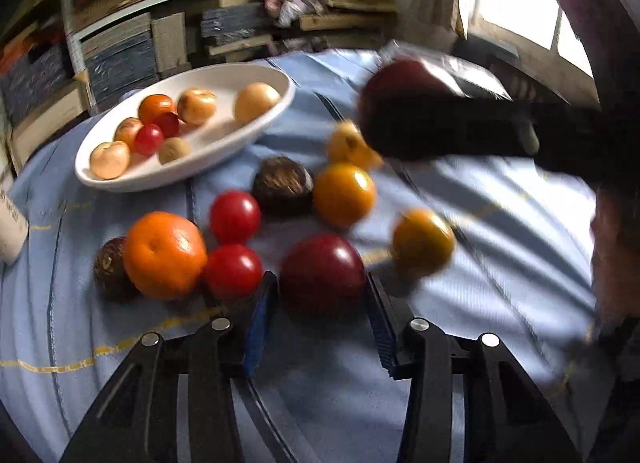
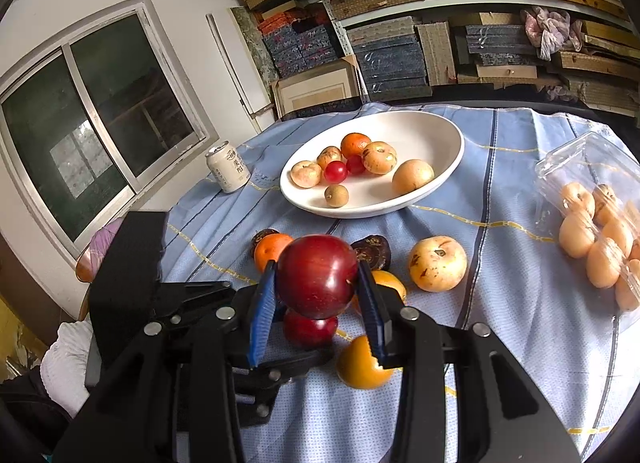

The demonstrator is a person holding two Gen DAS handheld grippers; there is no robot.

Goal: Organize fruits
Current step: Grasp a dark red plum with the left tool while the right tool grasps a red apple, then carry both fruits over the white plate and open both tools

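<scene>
In the right wrist view, the right gripper [image 2: 318, 277] sits at the lower centre of the frame with its blue-padded jaws closed against the two sides of a dark red plum [image 2: 316, 275], which is held up off the blue striped tablecloth [image 2: 520, 303]. Directly below it a second red plum [image 2: 310, 329] lies on the cloth, with a yellow-orange fruit [image 2: 360, 363] just to its lower right. A pale speckled pear [image 2: 437, 263] rests to the right of centre, and a mandarin [image 2: 272, 249] peeks out to the left of the held plum. The white oval bowl [image 2: 436, 131] sits in the upper middle, holding several small fruits (pale round ones, two cherry tomatoes, a mandarin). A drink can [image 2: 228, 167] stands to the left of the bowl, and a clear plastic box [image 2: 588, 167] of pale fruit lies at the right edge.

In the left wrist view, the left gripper [image 1: 322, 283] is at the bottom centre, its jaws wide apart on either side of a dark red plum [image 1: 322, 273] resting on the cloth; whether the pads touch it cannot be told. To the left lie two red tomatoes [image 1: 234, 215] and a large mandarin [image 1: 165, 255], with a dark brown fruit [image 1: 110, 269] touching it. The bowl [image 1: 224, 75] is at the upper left. The other gripper, blurred, crosses the upper right of the frame.
</scene>
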